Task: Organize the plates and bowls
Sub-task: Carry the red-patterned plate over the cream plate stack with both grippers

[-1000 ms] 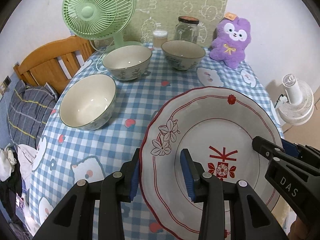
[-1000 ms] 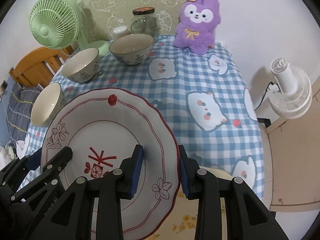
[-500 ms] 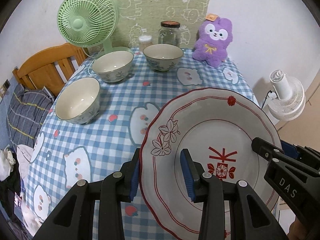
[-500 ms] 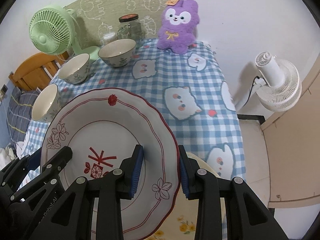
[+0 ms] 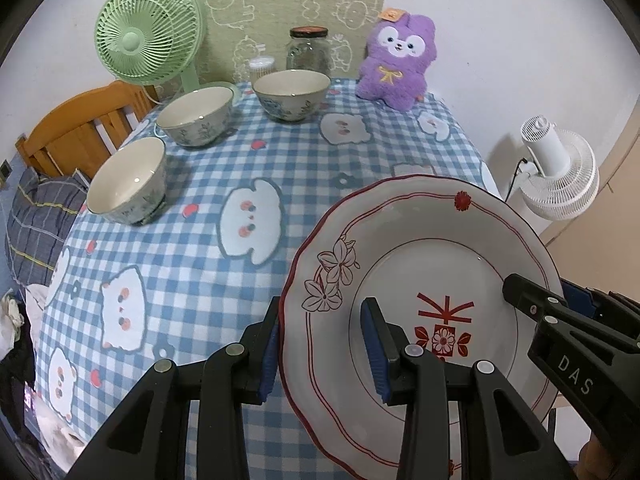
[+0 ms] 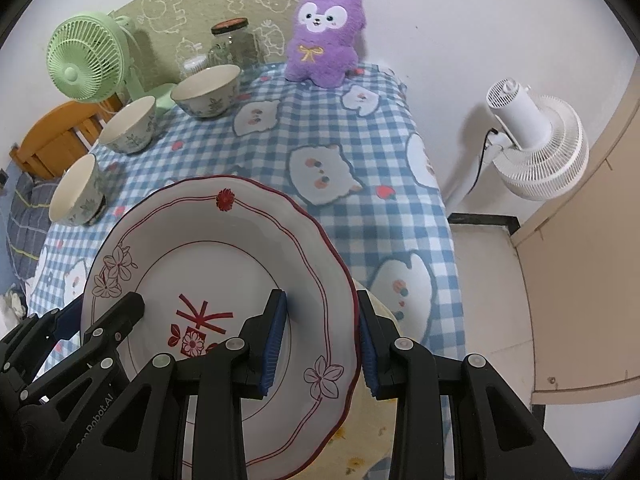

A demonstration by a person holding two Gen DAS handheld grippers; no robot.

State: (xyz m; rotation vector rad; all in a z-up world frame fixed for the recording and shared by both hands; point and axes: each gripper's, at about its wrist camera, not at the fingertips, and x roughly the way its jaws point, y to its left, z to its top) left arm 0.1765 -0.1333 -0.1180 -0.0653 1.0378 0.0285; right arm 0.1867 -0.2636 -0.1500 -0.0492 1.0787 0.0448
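A large white plate (image 5: 424, 264) with red trim and flower marks is held above the near right edge of the table. My left gripper (image 5: 322, 350) is shut on its left rim. My right gripper (image 6: 320, 340) is shut on its right rim; the plate (image 6: 224, 248) fills the lower left of the right wrist view. Three floral bowls stand on the table's left side: a near one (image 5: 128, 182), a middle one (image 5: 196, 116) and a far one (image 5: 292, 94). They also show in the right wrist view, near (image 6: 76, 192), middle (image 6: 128, 124) and far (image 6: 208, 90).
The table has a blue checked cloth (image 5: 192, 240). At the back stand a green fan (image 5: 148, 36), a glass jar (image 5: 308, 50) and a purple plush toy (image 5: 396, 64). A wooden chair (image 5: 80, 128) is at the left, a white floor fan (image 6: 532, 140) at the right.
Both grippers have pulled back and up from the table with the plate held between them. The bowls and the table look farther away. The grip on the plate is unchanged.
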